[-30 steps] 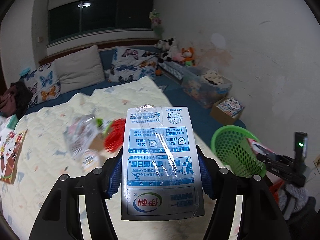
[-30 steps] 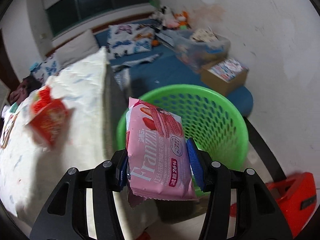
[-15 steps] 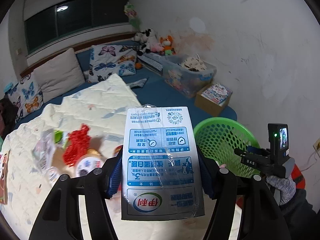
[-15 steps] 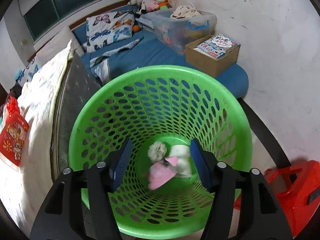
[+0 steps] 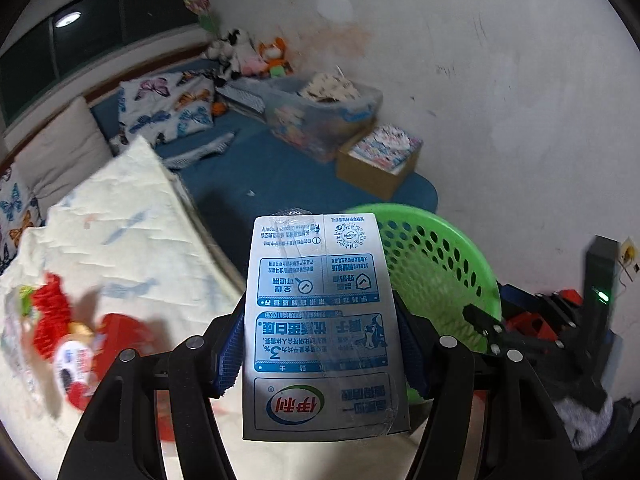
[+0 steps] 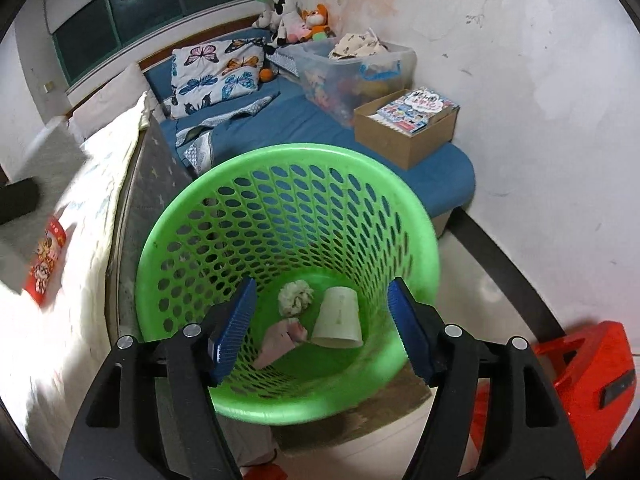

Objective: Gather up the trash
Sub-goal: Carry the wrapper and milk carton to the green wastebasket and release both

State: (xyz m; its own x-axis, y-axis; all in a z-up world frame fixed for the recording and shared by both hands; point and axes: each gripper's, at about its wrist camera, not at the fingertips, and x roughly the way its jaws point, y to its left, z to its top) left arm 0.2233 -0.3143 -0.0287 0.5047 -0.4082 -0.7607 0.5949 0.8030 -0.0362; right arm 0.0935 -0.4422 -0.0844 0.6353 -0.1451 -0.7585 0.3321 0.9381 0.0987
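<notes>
Left claw (image 5: 322, 344) squeezed tight on milk box (image 5: 320, 320); right claw (image 6: 320, 328) spread wide over green bin (image 6: 400, 208).

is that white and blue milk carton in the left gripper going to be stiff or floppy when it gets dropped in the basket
The white and blue milk carton probably stays fairly stiff: its printed face looks flat and its edges straight between the left gripper pads. It is likely light, perhaps empty. Loose clear film on its face may be slippery, so it could slide into the green perforated plastic basket.

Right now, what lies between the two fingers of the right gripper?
Nothing is held between the right gripper fingers; in the right wrist view only the green basket floor shows there, with a paper cup.
</notes>
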